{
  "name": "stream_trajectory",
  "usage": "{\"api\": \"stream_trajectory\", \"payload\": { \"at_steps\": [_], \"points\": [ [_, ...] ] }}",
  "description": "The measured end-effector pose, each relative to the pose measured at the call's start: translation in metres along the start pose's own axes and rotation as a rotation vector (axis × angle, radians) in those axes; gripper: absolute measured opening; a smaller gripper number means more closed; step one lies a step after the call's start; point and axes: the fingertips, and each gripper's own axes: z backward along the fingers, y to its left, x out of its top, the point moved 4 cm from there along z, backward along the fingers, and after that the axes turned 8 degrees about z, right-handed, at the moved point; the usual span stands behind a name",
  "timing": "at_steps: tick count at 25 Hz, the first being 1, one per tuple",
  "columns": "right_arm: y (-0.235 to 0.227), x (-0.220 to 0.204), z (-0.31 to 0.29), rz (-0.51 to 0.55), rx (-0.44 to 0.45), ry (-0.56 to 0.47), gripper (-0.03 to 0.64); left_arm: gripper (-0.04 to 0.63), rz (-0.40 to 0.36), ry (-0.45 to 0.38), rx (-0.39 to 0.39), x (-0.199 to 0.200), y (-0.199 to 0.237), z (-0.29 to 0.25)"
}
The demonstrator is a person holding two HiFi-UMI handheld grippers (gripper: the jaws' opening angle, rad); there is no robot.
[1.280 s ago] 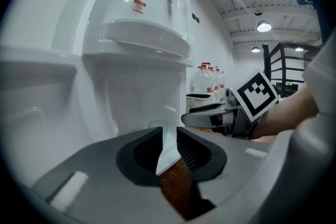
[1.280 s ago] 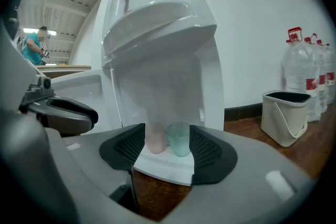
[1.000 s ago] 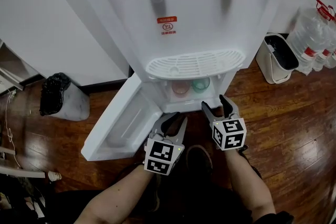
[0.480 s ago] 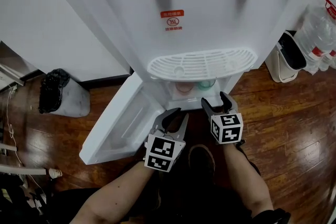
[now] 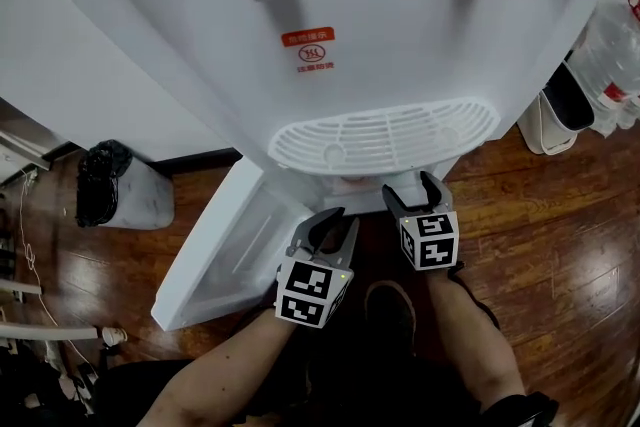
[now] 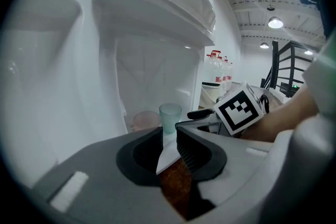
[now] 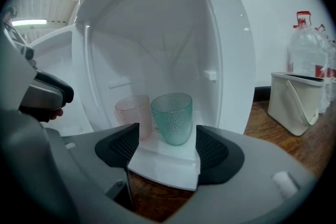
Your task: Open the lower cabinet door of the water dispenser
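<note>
Beside the water dispenser (image 5: pixel 400 25), wooden floor (image 5: pixel 570 245) bears a bin (image 5: pixel 128 197).

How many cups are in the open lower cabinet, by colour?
Pink cup: 1
Green cup: 1
Total: 2
</note>
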Motion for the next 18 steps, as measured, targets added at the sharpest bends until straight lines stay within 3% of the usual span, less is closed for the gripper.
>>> {"api": "stream_trajectory", "payload": {
  "at_steps": [3,8,12,18],
  "points": [
    [-0.002,0.003,-0.009,0.003,-0.003,-0.005,0.33,0.061,0.003,-0.016,0.016,0.0,0.003,-0.004],
    [-0.007,0.005,-0.016,0.018,-0.02,-0.006,0.344,0.061,0.112,-0.074,0.061,0.006,0.001,-0.008],
    [-0.007,0.003,-0.021,0.014,-0.02,-0.004,0.345,0.061,0.102,-0.057,0.017,0.007,-0.009,-0.01],
    [-0.006,-0.001,-0.03,0.056,-0.016,0.015,0.345,0.061,0.095,-0.02,0.06,0.006,0.011,-0.006]
  ]
}}
